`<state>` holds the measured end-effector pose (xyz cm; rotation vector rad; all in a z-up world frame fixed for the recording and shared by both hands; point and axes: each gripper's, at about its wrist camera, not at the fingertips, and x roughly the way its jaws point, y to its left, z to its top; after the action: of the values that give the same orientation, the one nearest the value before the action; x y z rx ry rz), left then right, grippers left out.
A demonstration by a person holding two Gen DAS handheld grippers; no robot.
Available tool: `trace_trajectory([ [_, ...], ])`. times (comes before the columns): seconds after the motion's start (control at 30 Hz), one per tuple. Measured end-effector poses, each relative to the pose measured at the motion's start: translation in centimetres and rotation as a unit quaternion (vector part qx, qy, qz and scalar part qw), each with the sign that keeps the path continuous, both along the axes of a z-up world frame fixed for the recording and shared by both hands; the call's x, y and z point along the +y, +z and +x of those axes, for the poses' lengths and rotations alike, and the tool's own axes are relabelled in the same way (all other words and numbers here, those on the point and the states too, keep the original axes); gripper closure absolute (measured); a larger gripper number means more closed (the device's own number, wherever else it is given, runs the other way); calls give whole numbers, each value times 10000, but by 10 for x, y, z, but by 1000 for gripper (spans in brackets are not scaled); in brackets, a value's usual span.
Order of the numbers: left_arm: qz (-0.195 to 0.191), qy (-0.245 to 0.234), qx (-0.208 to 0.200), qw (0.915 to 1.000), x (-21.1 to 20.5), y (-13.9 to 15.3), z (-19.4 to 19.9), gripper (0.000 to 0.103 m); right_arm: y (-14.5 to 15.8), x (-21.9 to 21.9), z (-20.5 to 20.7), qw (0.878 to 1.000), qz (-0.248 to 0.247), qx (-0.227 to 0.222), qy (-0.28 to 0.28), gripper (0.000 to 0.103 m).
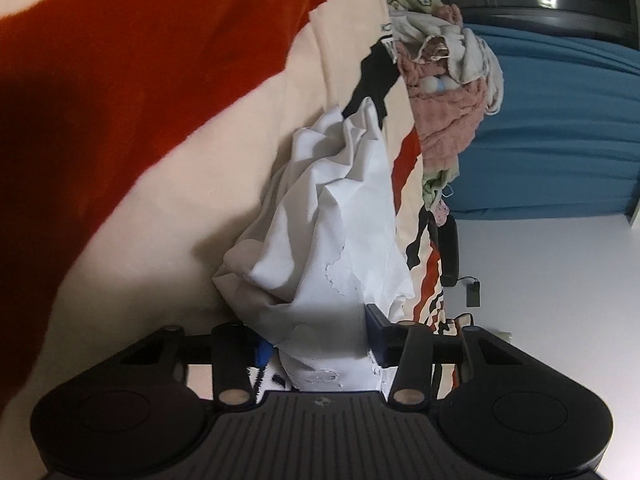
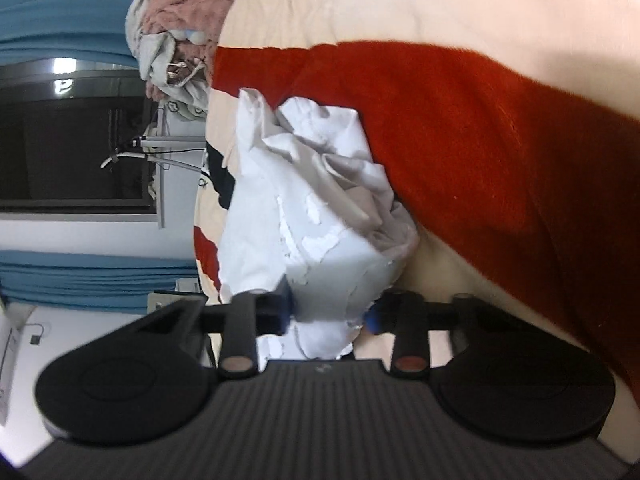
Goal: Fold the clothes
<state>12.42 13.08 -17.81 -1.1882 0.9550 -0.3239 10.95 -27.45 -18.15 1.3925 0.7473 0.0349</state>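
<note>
A crumpled white garment (image 1: pixel 332 216) lies on a cream and red blanket (image 1: pixel 120 92). My left gripper (image 1: pixel 318 344) is shut on one end of it, the cloth bunched between the blue-padded fingers. In the right wrist view the same white garment (image 2: pixel 316 200) runs from the blanket (image 2: pixel 460 120) into my right gripper (image 2: pixel 330 312), which is shut on its other end. Both views are rolled sideways, and the cloth hides most of each finger pad.
A heap of other clothes, pink, white and green (image 1: pixel 448 92), lies further along the blanket; it also shows in the right wrist view (image 2: pixel 180 24). Blue curtains (image 1: pixel 560 128), a dark window (image 2: pixel 72 140) and a white wall (image 1: pixel 560 320) stand beyond.
</note>
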Motion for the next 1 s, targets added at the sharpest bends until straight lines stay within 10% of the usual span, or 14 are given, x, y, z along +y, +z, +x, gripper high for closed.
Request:
trace_trajectory([
  [0.5, 74, -845, -385, 9957, -88, 121, 26, 66, 108, -60, -42, 9952, -245, -726, -604, 79],
  [0.73, 313, -1425, -418, 9884, -180, 168, 81, 66, 147, -139, 10, 9912, -656, -682, -931, 79],
  [1.0, 144, -1601, -1133, 9805, -295, 207, 232, 66, 192, -224, 118, 9693, -1637, -1433, -1147, 79],
])
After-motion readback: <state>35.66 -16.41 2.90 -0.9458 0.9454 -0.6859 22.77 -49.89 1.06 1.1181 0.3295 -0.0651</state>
